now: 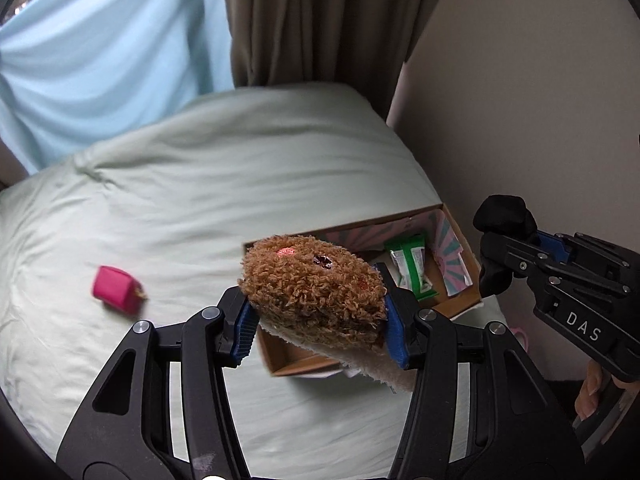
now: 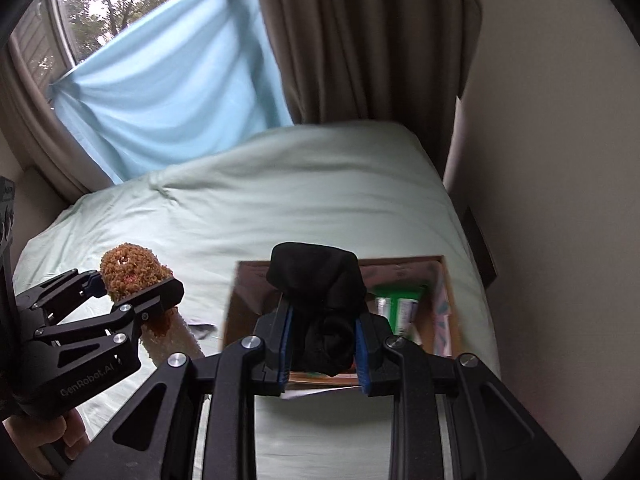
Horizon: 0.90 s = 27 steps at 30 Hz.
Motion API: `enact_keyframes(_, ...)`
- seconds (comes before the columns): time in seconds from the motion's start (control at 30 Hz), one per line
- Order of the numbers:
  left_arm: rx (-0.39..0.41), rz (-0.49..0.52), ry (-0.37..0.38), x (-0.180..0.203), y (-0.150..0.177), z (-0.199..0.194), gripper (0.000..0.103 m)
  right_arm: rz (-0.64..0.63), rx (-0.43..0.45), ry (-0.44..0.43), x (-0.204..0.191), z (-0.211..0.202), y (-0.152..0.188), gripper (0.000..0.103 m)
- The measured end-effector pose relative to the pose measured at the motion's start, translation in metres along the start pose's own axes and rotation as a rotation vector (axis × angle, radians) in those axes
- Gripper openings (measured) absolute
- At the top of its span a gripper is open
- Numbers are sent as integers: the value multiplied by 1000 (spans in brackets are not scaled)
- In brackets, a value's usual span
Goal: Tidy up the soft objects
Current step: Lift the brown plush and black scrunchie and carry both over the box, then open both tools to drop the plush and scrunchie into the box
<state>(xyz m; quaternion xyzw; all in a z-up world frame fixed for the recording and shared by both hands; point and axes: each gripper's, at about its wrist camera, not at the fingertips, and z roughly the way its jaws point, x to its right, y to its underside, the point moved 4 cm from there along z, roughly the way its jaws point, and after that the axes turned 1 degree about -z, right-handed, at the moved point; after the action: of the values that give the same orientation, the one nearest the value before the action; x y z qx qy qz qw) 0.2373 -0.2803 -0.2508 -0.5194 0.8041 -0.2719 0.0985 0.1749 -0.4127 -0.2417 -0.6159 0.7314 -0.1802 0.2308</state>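
Brown curly plush, a soft toy (image 1: 316, 292) with a cream towelling underside, sits squeezed between the blue pads of the left gripper (image 1: 320, 324) at lower centre of the left wrist view; the jaws are narrowed onto it and it bulges above them. Behind and partly under it lies an open cardboard box (image 1: 468, 300) resting on the pale green bed cover (image 1: 200, 200). Inside the box, towards its right side, is a green packet (image 1: 412, 268), and the inner walls carry a pink and teal striped print. A small pink pouch (image 1: 114, 289) lies alone on the cover at left of centre, well apart from the box.

At the right edge of that view the right gripper (image 1: 494, 248) comes in, clamped on a bundle of black fabric (image 1: 504, 212); fingers of a person's hand (image 1: 592, 392) show below it.

From the right wrist view, the right gripper (image 2: 322, 340) at lower centre has its blue pads pressed closely against the black fabric (image 2: 316, 276), which rises in a lump above the jaws and hides part of the cardboard box (image 2: 448, 304) behind it. The green packet (image 2: 400, 304) shows in the box to the right of the fabric. At lower left the left gripper (image 2: 132, 292) holds the brown soft toy (image 2: 128, 268) over the bed cover (image 2: 320, 200), left of the box. A light blue cloth (image 2: 172, 92) hangs across the window at upper left, beside brown curtains (image 2: 360, 40).
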Motion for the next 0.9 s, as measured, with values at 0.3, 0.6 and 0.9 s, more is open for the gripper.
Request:
enact_keyframes(0.3, -139, 12, -7, 31, -9, 97, 49, 97, -162, -13, 63, 88, 2, 23)
enact_keyframes(0.6, -268, 48, -16, 37, 6, 171, 49, 137, -269, -15, 98, 150, 11, 23)
enact_keyframes(0.9, -255, 166, -73, 46, 12, 177, 103, 166, -294, -56, 106, 168, 8, 103)
